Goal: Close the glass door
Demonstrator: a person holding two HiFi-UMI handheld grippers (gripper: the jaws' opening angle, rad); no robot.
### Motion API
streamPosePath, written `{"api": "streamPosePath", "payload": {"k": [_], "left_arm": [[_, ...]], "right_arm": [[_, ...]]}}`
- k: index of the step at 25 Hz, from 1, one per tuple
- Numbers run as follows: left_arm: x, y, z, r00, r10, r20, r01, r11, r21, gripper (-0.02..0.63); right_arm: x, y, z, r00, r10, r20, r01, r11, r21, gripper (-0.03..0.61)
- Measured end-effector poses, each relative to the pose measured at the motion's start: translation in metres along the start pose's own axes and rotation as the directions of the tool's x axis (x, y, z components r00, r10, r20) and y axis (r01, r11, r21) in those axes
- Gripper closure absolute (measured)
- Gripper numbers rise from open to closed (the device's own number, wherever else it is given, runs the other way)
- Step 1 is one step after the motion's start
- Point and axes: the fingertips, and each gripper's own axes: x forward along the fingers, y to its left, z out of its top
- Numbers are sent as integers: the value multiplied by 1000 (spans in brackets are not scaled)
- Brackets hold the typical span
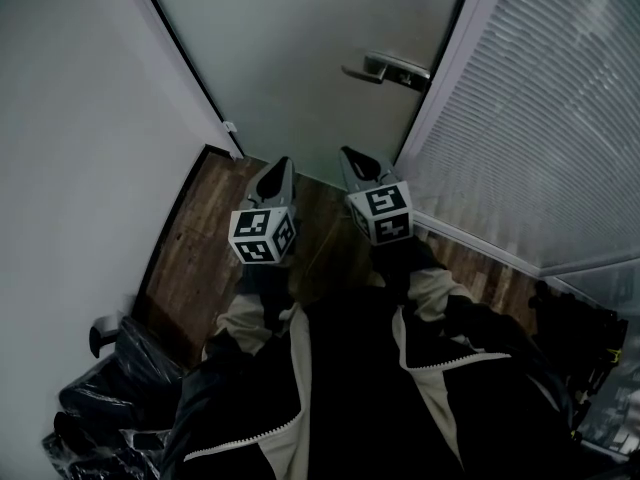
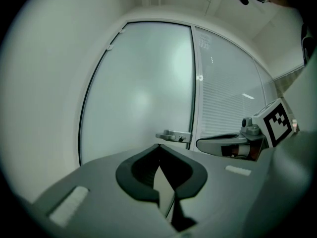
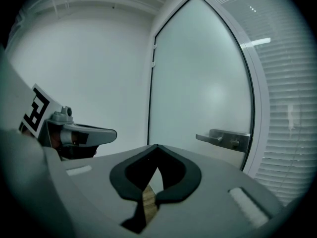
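Observation:
The frosted glass door [image 1: 300,48] stands ahead in its dark frame, with a metal lever handle [image 1: 385,68] at its right edge. My left gripper [image 1: 280,163] and right gripper [image 1: 352,153] are held side by side short of the door, touching neither it nor the handle. Both point roughly level at it, jaws shut with nothing between them. In the left gripper view the door [image 2: 143,93] and handle [image 2: 173,135] lie beyond my left gripper [image 2: 158,145], the right gripper [image 2: 223,145] beside it. The right gripper view shows the handle [image 3: 225,138] ahead to the right of my right gripper [image 3: 157,146].
A white wall [image 1: 80,118] runs along the left. A glass partition with blinds [image 1: 540,118] closes the right side. Wooden floor [image 1: 200,248] shows below the grippers. Dark plastic-wrapped things [image 1: 110,388] lie at lower left, more clutter [image 1: 590,368] at lower right.

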Motion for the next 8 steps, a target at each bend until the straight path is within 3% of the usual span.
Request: {"api": "streamPosePath", "payload": {"k": [8], "left_arm": [[-8,0,-3,1000,25,0,-25,1000,0,614]], "right_arm": [[-7,22,7,998,61,10,-61,997,-41,578]]}}
